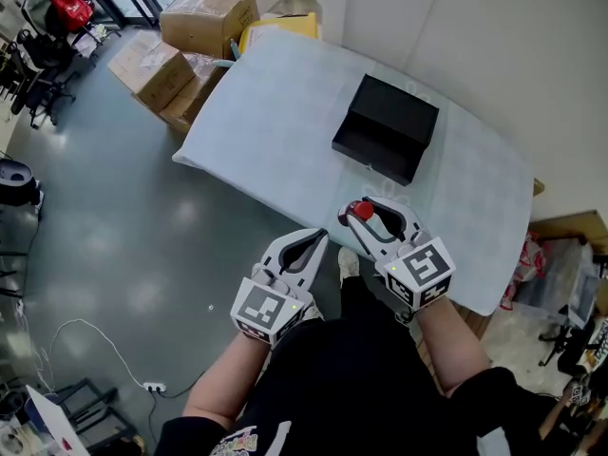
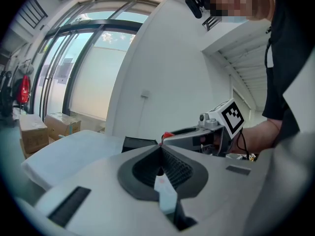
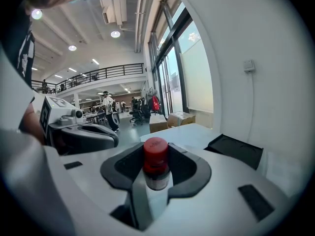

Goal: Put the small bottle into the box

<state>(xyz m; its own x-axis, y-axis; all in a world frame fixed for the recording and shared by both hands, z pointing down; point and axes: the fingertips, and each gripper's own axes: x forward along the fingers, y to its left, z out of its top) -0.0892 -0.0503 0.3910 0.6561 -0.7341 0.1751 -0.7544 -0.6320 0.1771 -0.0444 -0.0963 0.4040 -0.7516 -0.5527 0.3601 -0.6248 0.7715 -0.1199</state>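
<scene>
Now the right hand-held gripper [image 1: 353, 213] pinches a small bottle with a red screw cap [image 3: 156, 163] between its jaws, held over the near edge of the pale, cloth-covered tabletop [image 1: 275, 131]. The open black rectangular box [image 1: 385, 126] rests on that tabletop at 12 o'clock from the bottle, well apart. The left hand-held gripper [image 1: 316, 239], at 8 o'clock of the right one, has its jaws pressed together on nothing. Brown cardboard cartons [image 1: 180, 50] sit on the floor at 11 o'clock.

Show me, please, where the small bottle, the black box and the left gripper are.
small bottle [image 3: 155, 154]: right gripper view, on its red cap.
black box [image 1: 375, 150]: head view, on its front part.
left gripper [image 1: 318, 239]: head view, between its jaw tips.
</scene>
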